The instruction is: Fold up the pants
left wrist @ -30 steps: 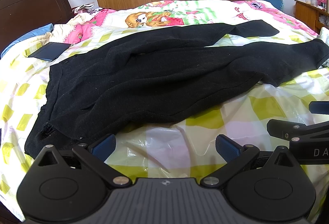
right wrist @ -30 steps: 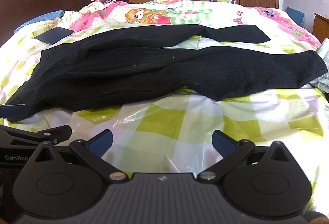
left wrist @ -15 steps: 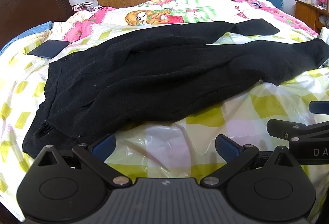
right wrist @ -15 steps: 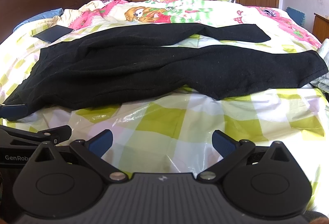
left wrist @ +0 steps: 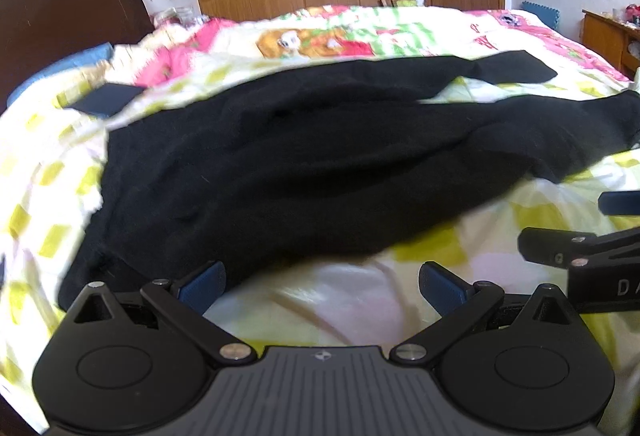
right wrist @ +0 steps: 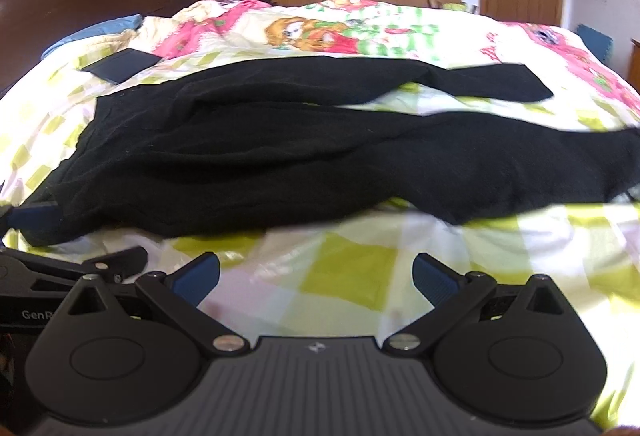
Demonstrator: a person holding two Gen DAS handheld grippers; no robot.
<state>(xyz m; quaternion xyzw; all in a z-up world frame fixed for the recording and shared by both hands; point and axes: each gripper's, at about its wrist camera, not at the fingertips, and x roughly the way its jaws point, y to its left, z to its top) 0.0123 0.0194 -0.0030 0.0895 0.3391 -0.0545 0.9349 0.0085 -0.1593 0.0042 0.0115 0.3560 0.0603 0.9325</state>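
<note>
Below, black knit pants lie unfolded across my checked yellow bedsheet. Both my left gripper and right gripper hover, fingers spread, empty.

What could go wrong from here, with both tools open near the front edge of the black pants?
Likely risks:
1. The black pants lie on a glossy plastic sheet; the left tool or right tool could pinch sheet along with fabric.
2. The pants are rumpled, with one leg splayed apart, so a fold started now may come out crooked.
3. The dark flat object sits close to the waistband end and might get dragged.
</note>
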